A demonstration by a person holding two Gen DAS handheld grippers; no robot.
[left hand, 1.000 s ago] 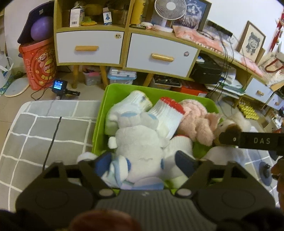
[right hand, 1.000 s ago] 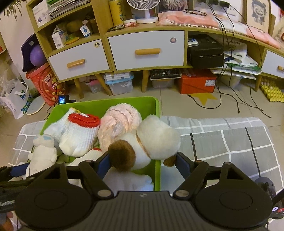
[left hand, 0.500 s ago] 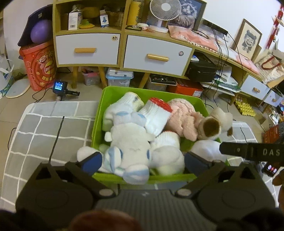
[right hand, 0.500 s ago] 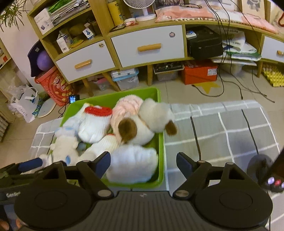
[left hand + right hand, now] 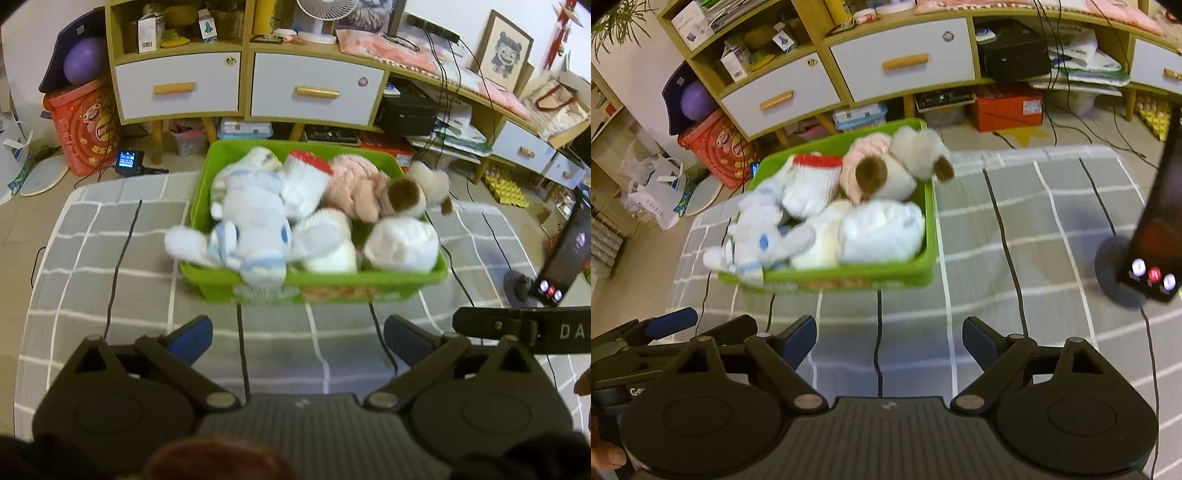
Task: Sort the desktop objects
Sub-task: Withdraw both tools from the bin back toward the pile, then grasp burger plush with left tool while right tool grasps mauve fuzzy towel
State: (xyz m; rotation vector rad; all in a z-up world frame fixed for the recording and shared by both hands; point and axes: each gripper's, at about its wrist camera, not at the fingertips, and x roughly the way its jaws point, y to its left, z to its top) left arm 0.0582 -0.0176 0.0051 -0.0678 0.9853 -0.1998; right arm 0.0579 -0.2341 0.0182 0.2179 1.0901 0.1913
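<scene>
Both hand-held grippers hang empty over the grey grid-patterned cloth [image 5: 110,258] on the tabletop: the left hand-held gripper [image 5: 297,338] stands at its widest, and the right hand-held gripper [image 5: 890,341] has its jaws opening, with nothing between them. From the left one, the bright green rectangular plastic bin [image 5: 369,284], heaped with soft toys, lies at twelve o'clock; from the right one it sits at about eleven o'clock. Its long axis appears to run away from both grippers toward the cabinet. Neither hand looks clearly nearer.

Inside, a white-and-blue plush rabbit [image 5: 255,221] droops over the near left rim, and a cream plush dog with brown ears [image 5: 905,162] hangs over the far right corner.

Readable writing is scarce: "DA" on a black bar [image 5: 524,334] at three o'clock of the left view.
</scene>
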